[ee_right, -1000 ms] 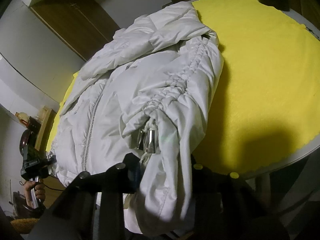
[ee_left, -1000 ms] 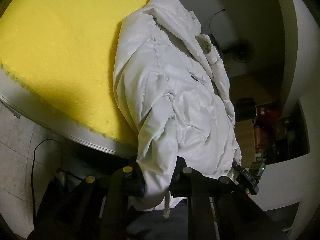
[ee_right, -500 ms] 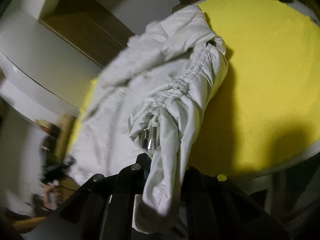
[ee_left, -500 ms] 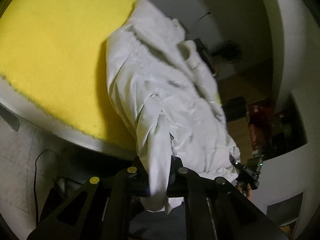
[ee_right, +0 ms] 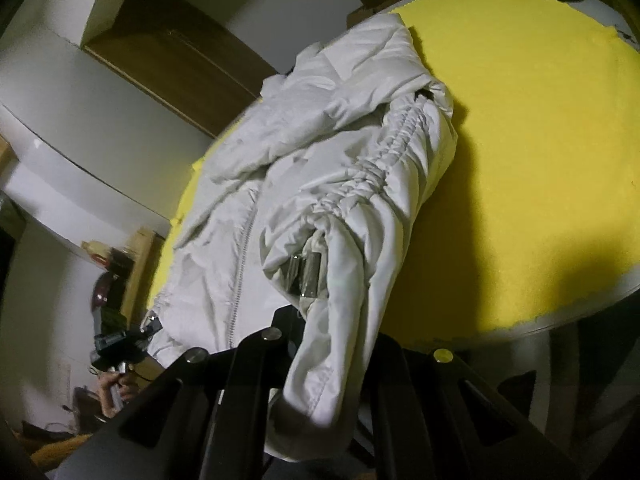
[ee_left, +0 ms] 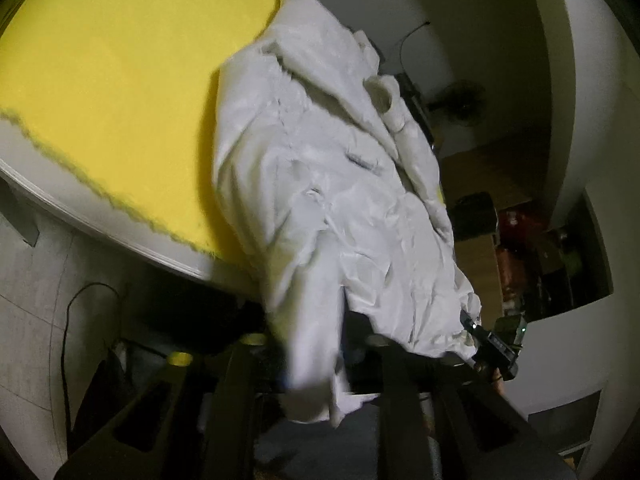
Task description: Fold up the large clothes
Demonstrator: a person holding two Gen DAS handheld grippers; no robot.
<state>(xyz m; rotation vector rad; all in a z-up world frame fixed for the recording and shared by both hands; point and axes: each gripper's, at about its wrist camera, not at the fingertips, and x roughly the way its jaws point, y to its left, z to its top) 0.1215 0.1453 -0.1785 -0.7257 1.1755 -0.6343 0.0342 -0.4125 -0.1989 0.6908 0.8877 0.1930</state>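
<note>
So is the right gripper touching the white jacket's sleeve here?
Touching. The right wrist view shows the sleeve of the white jacket pinched between the right gripper's fingers, hanging through them below the table edge.

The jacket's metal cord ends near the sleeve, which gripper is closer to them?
Right. The metal cord ends sit just above the right gripper, on the sleeve between its jaws. The left gripper is at the jacket's opposite sleeve.

1. One white jacket (ee_left: 328,184) with one zipper (ee_right: 242,264).
2. One yellow cloth (ee_left: 120,80) on one round table (ee_left: 80,220).
3. Two grippers: the left gripper (ee_left: 312,364) and the right gripper (ee_right: 332,354).
4. One fan (ee_left: 460,100).
5. One hand (ee_right: 114,394).
</note>
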